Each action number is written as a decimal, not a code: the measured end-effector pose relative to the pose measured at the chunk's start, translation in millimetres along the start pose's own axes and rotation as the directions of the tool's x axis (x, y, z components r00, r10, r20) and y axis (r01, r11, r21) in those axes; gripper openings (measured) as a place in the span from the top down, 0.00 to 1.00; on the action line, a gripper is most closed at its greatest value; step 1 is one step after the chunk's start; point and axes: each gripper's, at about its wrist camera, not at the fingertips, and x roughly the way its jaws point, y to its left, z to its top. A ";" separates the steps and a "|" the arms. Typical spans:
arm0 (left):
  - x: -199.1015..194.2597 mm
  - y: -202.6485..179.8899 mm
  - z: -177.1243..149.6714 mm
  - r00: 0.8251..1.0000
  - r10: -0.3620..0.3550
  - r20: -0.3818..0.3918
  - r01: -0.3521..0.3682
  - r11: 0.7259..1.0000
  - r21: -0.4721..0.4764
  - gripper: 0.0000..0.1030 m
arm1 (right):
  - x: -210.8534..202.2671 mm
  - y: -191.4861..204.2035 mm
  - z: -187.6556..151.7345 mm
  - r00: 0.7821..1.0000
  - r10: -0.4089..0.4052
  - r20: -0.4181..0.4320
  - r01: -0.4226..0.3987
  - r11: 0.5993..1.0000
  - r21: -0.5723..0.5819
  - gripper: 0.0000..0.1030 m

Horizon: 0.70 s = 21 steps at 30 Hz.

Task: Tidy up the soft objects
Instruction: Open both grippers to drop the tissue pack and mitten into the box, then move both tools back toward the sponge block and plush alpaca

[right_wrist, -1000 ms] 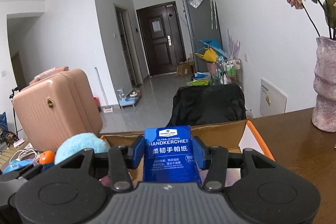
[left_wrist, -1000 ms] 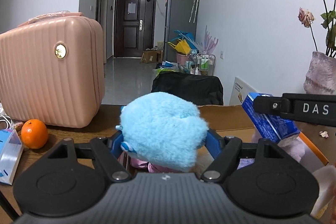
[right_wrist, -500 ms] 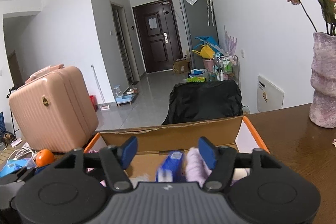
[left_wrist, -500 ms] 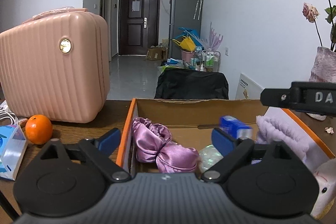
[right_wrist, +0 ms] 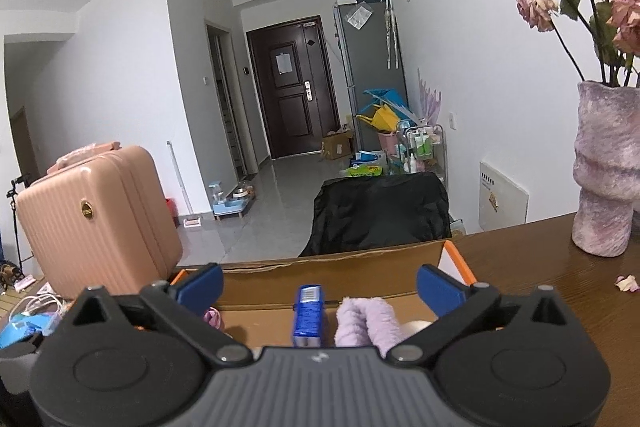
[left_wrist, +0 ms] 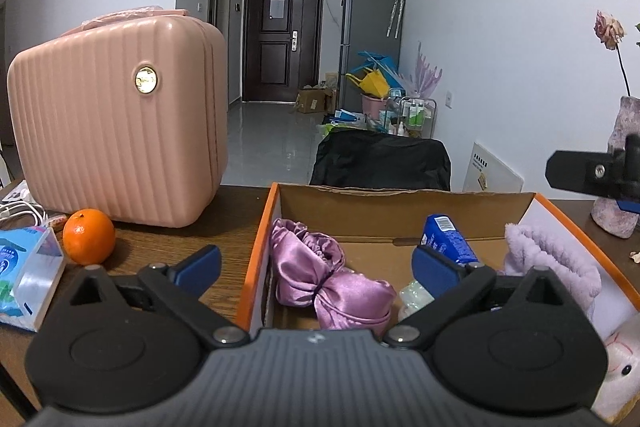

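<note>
A cardboard box [left_wrist: 262, 227] with an orange rim stands on the brown table right in front of both grippers. In it lie a purple satin cloth bundle [left_wrist: 320, 275], a blue handkerchief pack [left_wrist: 448, 239], a lilac fluffy item [left_wrist: 552, 259] and a white plush [left_wrist: 616, 375] at the lower right. My left gripper [left_wrist: 316, 263] hangs over the box's near left part, its jaws opening with nothing between them. My right gripper [right_wrist: 318, 285] hangs over the near right part, jaws also opening and empty, above the blue pack [right_wrist: 307, 315] and the lilac item [right_wrist: 368, 319]. The blue plush is out of sight.
A pink ribbed suitcase [left_wrist: 120, 123] stands left of the box, with an orange [left_wrist: 89, 237] and a tissue pack [left_wrist: 24, 275] before it. A mauve vase [right_wrist: 608, 171] of dried roses stands at the right. A black chair back [left_wrist: 380, 163] rises behind the table's far edge.
Both grippers opened wide. The blue plush left the left jaws and dropped out of sight. The right jaws let go of the blue handkerchief pack, which now lies in the box.
</note>
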 end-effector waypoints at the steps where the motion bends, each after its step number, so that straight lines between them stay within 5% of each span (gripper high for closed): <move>1: -0.9 -0.4 0.3 1.000 0.000 0.002 0.000 1.000 0.000 0.00 | -0.2 0.6 -0.4 1.000 -0.004 0.001 0.004 1.000 -0.005 0.00; 21: -34.7 1.2 -14.0 0.998 0.015 0.055 -0.015 1.000 -0.003 0.00 | -37.8 -5.1 -28.7 0.992 -0.028 0.121 0.038 0.996 -0.085 0.00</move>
